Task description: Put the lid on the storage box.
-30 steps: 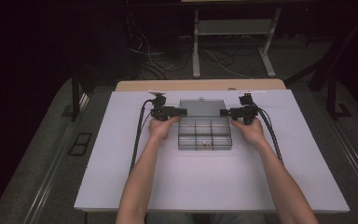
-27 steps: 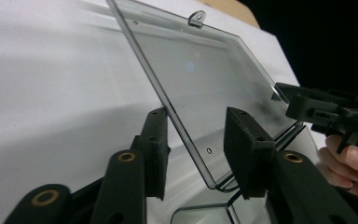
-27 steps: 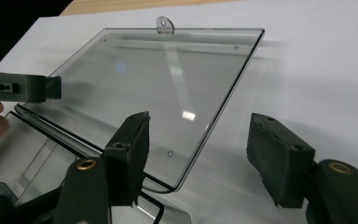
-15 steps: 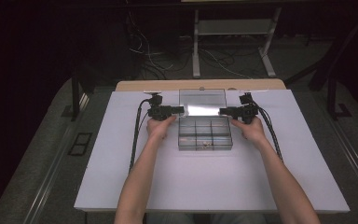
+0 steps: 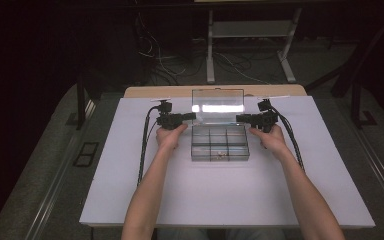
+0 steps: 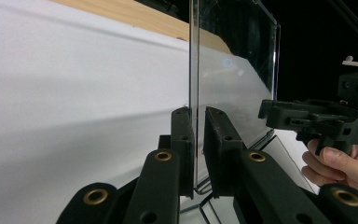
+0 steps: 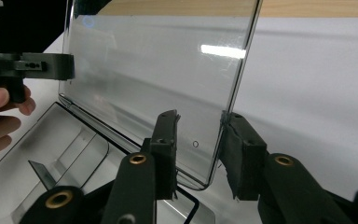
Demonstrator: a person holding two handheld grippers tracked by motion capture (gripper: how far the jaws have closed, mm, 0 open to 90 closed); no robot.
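A clear plastic compartment box (image 5: pixel 220 142) sits mid-table with its lid (image 5: pixel 217 106) standing upright at the back. My left gripper (image 5: pixel 192 116) is at the lid's left edge. In the left gripper view it (image 6: pixel 199 149) is shut on the lid (image 6: pixel 233 70), seen edge-on between the pads. My right gripper (image 5: pixel 240 118) is at the lid's right edge. In the right gripper view it (image 7: pixel 198 149) is open and straddles the lid (image 7: pixel 158 70), with the lid's edge against one pad (image 7: pixel 240 149). The box base (image 7: pixel 51 154) lies below.
The box rests on a white board (image 5: pixel 220 200) over a wooden table edge (image 5: pixel 155 91). Black cables (image 5: pixel 145 145) trail from both grippers along the forearms. One front compartment holds something small (image 5: pixel 221 153). Dark floor and a metal stand (image 5: pixel 250 30) lie beyond.
The lid has swung up from lying over the box to standing upright, with both grippers rising slightly at its side edges.
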